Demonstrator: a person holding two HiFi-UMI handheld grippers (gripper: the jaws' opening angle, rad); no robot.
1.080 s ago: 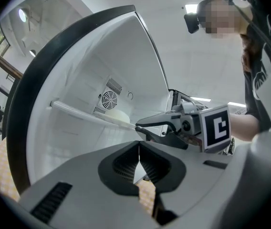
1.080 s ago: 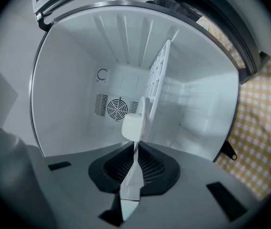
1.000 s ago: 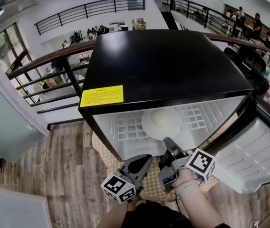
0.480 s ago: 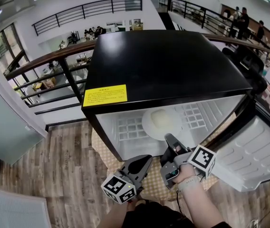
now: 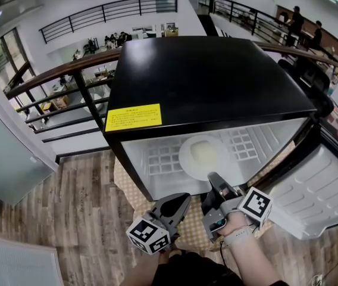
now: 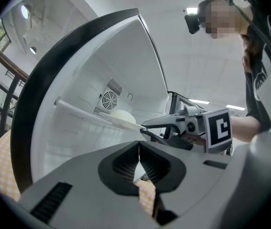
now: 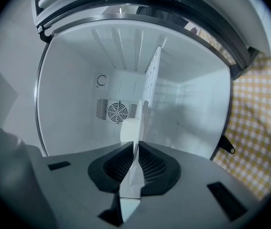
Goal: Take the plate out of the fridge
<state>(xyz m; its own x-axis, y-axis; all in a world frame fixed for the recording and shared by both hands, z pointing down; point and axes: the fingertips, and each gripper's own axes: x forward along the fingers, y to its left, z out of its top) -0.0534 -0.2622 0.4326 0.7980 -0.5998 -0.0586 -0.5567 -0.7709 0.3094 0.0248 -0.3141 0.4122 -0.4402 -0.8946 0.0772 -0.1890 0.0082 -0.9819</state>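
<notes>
A white plate point(image 5: 205, 155) lies flat on the wire shelf point(image 5: 163, 159) inside the open black fridge point(image 5: 205, 82). My right gripper point(image 5: 212, 178) reaches into the opening and is shut on the plate's near rim. In the right gripper view the plate point(image 7: 135, 125) shows edge-on, pinched between the jaws of the right gripper point(image 7: 135, 162). My left gripper point(image 5: 180, 199) hangs just outside the fridge, left of the right one, shut with nothing in it. The left gripper view shows its closed jaws low in the picture, with the plate point(image 6: 119, 117) and the right gripper point(image 6: 147, 127) beyond.
The fridge door point(image 5: 318, 189) stands swung open at the right. A yellow label point(image 5: 133, 117) sits on the fridge's top front edge. A checked cloth point(image 5: 187, 231) lies under the fridge on the wood floor point(image 5: 80, 207). A fan grille point(image 7: 118, 111) is on the fridge's back wall.
The right gripper and the plate have shifted slightly toward the fridge's opening. The left gripper has stayed where it was.
</notes>
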